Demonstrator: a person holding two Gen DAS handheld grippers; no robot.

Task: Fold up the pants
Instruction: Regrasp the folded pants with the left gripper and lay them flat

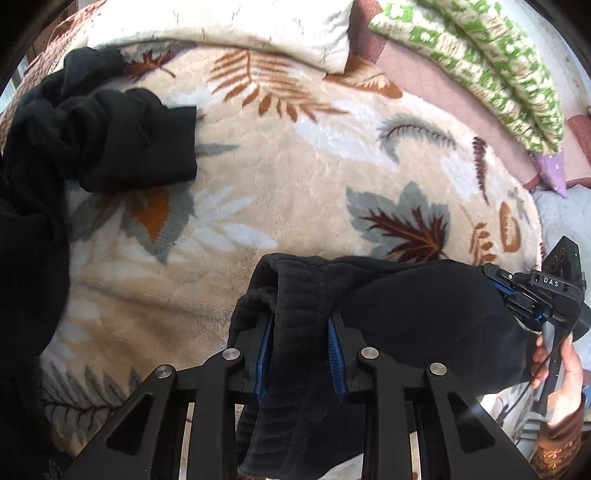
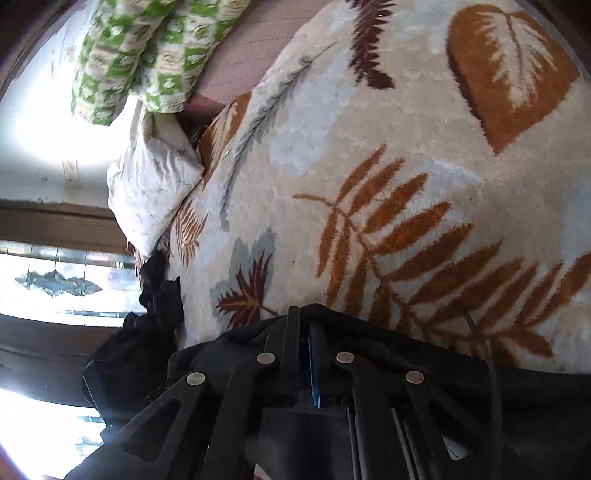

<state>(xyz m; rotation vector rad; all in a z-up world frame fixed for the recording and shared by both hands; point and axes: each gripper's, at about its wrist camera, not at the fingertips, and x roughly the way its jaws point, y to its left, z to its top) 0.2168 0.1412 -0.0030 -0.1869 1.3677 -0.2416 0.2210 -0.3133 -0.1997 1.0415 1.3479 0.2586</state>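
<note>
Fingers [image 1: 334, 354] on my left gripper [image 1: 301, 332] are clamped on the ribbed waistband of the black pants [image 1: 406, 295], a thick fold of it bunched between the blue pads. My right gripper [image 2: 310, 332] has its fingers [image 2: 291, 343] pressed together on the pants' dark cloth; in the left wrist view I see that gripper [image 1: 517, 291] biting the far end of the same waistband stretch, with a hand [image 1: 565, 373] on its handle. Pants lie at the near edge of the bed, top part held taut between my two grippers, the rest trailing off along the bed's left side, where one leg end [image 1: 110, 136] sits crumpled on the blanket [image 1: 295, 166]. Blanket is cream plush with brown, orange and grey leaf print and covers most of the bed. At the far edge: a white pillow [image 1: 258, 26] and, towards the far right corner, a green-and-white patterned quilt [image 1: 480, 62] over a pinkish sheet [image 1: 424, 66]. Right wrist view is rolled sideways; bright window [image 2: 55, 280] beyond the bed's edge.
</note>
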